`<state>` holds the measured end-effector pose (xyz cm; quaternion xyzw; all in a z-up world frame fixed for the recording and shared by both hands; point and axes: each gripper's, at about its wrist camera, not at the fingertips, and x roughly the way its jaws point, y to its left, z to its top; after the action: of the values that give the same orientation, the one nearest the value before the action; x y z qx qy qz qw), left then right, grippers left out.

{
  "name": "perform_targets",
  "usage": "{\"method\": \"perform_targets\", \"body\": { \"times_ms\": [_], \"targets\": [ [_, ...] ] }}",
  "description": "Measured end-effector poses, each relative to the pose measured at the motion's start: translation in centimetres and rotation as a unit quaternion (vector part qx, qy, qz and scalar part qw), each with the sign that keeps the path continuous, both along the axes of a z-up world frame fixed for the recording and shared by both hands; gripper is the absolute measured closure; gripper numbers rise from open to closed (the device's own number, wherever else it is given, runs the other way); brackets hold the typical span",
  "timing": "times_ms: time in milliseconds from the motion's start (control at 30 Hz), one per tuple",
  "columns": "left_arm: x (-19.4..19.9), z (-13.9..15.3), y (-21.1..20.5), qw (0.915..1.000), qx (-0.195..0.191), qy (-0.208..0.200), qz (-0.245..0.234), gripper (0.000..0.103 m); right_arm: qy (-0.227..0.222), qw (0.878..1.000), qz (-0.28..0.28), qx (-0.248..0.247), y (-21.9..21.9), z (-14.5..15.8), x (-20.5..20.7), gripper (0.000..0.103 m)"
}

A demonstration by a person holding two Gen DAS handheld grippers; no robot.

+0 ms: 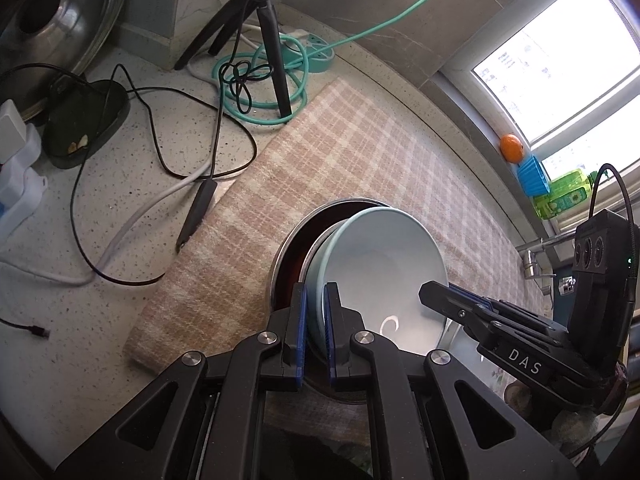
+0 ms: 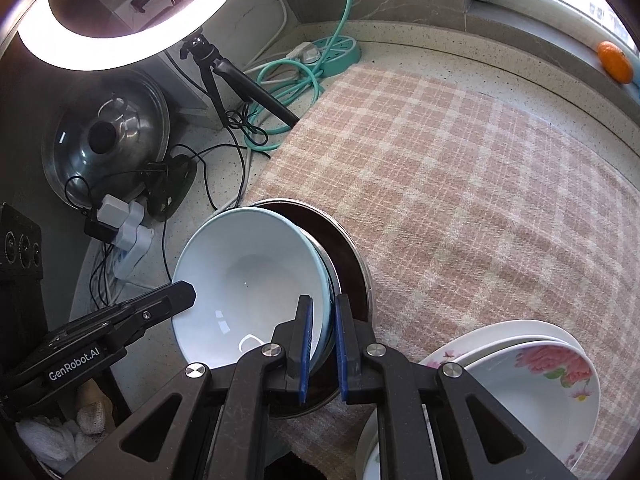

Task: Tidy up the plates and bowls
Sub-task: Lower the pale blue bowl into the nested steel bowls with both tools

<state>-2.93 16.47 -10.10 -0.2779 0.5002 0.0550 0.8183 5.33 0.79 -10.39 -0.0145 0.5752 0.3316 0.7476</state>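
- The pale blue ceramic bowl (image 1: 380, 276) sits tilted inside a shallow round metal pan with a dark inside (image 1: 296, 256), which lies on the pink-and-cream checked cloth (image 1: 360, 152) over the speckled counter (image 1: 120, 208).
- The left gripper (image 1: 316, 332) has its blue-padded fingers (image 1: 299, 332) drawn narrow, pinching the bowl's rim on one side.
- The right gripper (image 2: 322, 344) straddles the opposite rim, one finger inside and one outside; there looks to be a sliver of gap on the outer pad, so that grip may be loose.
- Risk: if one side lets go before the bowl is seated flat, it could swing on the other pinch, slide down the pan's wall and knock against the metal, or chip.
- Risk: uneven pull from the two hands could twist the thin rim out of the pads.
- The bowl's mouth faces up and leans away from the pan's far wall; being round, it has no long axis, only its tilted centre line.
- A stack of white flowered plates (image 2: 532, 384) waits near the right gripper.
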Motion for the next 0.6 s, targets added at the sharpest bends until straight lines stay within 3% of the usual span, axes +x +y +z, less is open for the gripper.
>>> {"method": "perform_targets", "body": {
  "times_ms": [600],
  "targets": [
    [-0.5, 1.8, 0.4, 0.9997, 0.014, -0.021, 0.001, 0.096, -0.01, 1.0, -0.01, 0.019, -1.2, 1.3, 0.1, 0.09]
  ]
}}
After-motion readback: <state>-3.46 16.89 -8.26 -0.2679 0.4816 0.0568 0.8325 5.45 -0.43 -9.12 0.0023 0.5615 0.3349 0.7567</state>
